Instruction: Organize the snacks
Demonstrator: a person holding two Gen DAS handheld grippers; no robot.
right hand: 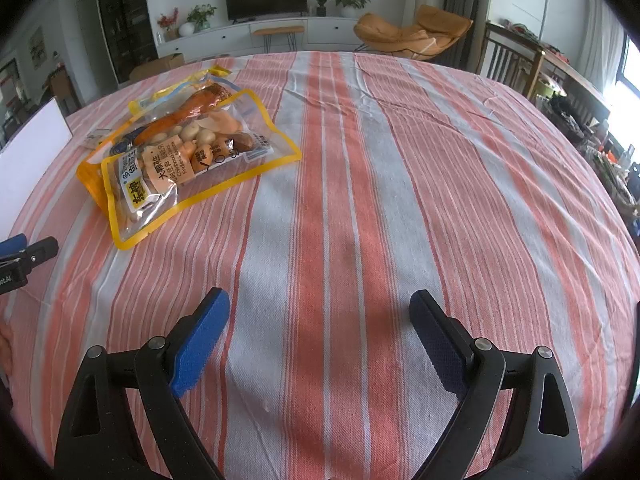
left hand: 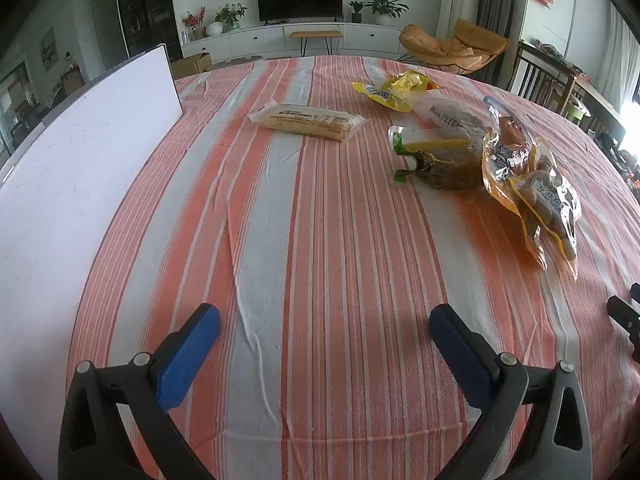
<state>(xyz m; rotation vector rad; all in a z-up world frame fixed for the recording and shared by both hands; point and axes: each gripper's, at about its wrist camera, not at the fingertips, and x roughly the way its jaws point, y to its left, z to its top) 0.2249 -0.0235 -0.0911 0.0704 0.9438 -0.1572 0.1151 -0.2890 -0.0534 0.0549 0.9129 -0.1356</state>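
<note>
Several snack packs lie on the striped tablecloth [left hand: 320, 220]. In the left wrist view a long beige biscuit pack [left hand: 308, 122] lies far centre, a yellow bag [left hand: 394, 88] and a clear pack [left hand: 448, 114] behind right, a green-topped pack [left hand: 440, 160] and an orange-edged clear bag [left hand: 532, 192] at right. My left gripper [left hand: 325, 320] is open and empty over the cloth. In the right wrist view the orange-edged bag [right hand: 188, 156] lies at left. My right gripper [right hand: 320, 304] is open and empty, well right of it.
A white board [left hand: 80, 184] stands along the table's left side, also in the right wrist view [right hand: 32, 156]. Chairs [left hand: 540, 80] stand beyond the far right edge. The left gripper's tip [right hand: 24, 256] shows at the right view's left edge.
</note>
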